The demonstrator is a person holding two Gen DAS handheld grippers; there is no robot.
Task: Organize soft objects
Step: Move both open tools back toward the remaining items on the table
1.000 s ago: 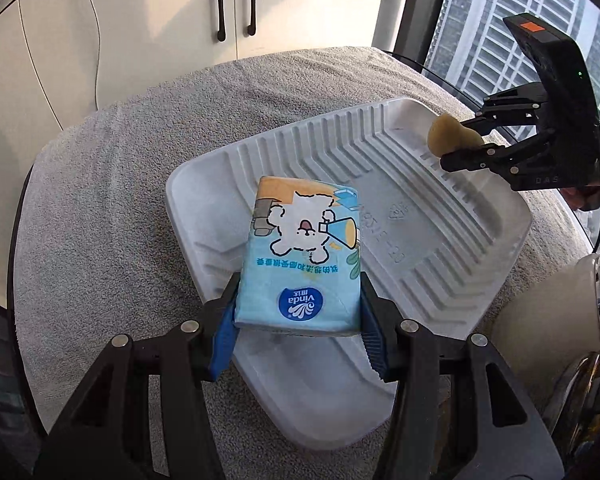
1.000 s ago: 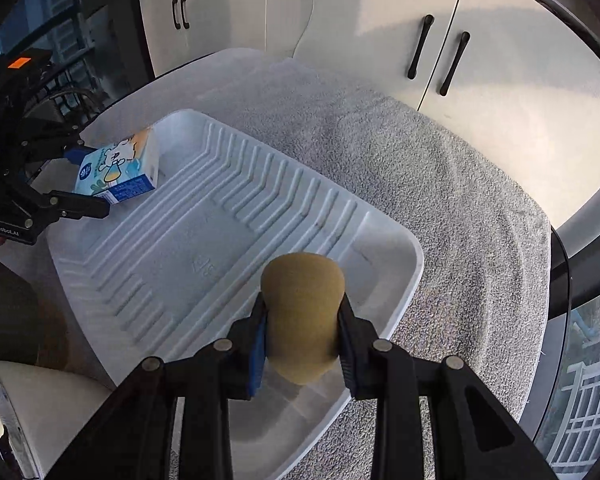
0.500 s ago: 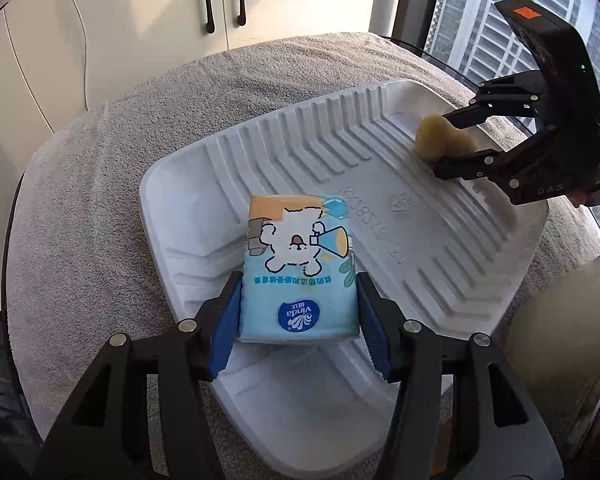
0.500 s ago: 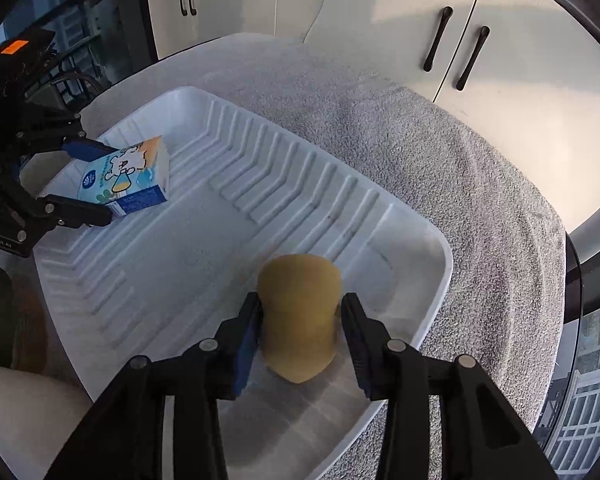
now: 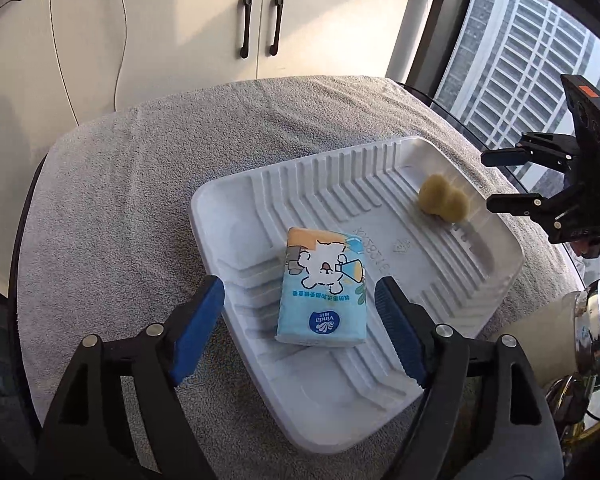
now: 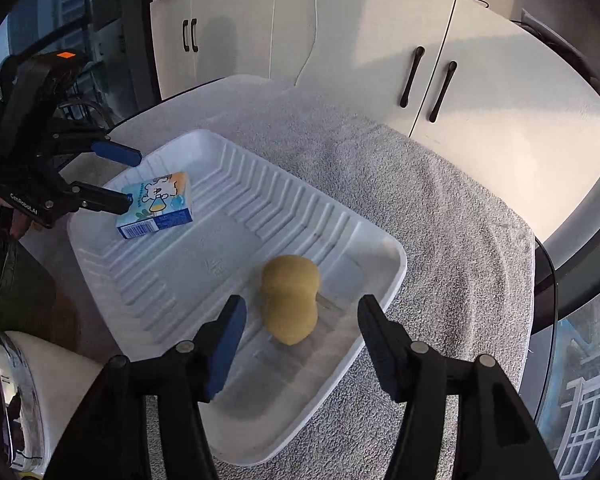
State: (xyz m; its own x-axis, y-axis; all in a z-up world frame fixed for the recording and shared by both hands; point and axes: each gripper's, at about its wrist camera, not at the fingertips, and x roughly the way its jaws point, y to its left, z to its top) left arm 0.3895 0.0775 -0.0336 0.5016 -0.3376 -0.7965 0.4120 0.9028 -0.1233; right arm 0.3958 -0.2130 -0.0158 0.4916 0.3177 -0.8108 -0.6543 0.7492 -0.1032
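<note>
A white ribbed tray is sitting on a grey towel that is covering the round table. Two soft items are lying inside the tray.

The left gripper is standing spread wide, its blue-padded fingers sitting either side of a blue tissue pack with clear gaps on both sides; it is gripping nothing. The pack, printed with a cartoon bear, is resting flat on the tray's ribbed slope at the end nearest this gripper. In the right wrist view the same pack is lying in the tray's far left corner, just beside the left gripper's tips.

The right gripper is likewise standing released, jaws apart. A tan, peanut-shaped sponge is lying between and just ahead of its fingers, touching neither. The sponge is resting on the tray floor at the end opposite the tissue pack, well apart from it. In the left wrist view the sponge is sitting near the tray's far right rim, with the right gripper hanging just beyond that rim.

White cabinets with black handles are standing behind the table.
</note>
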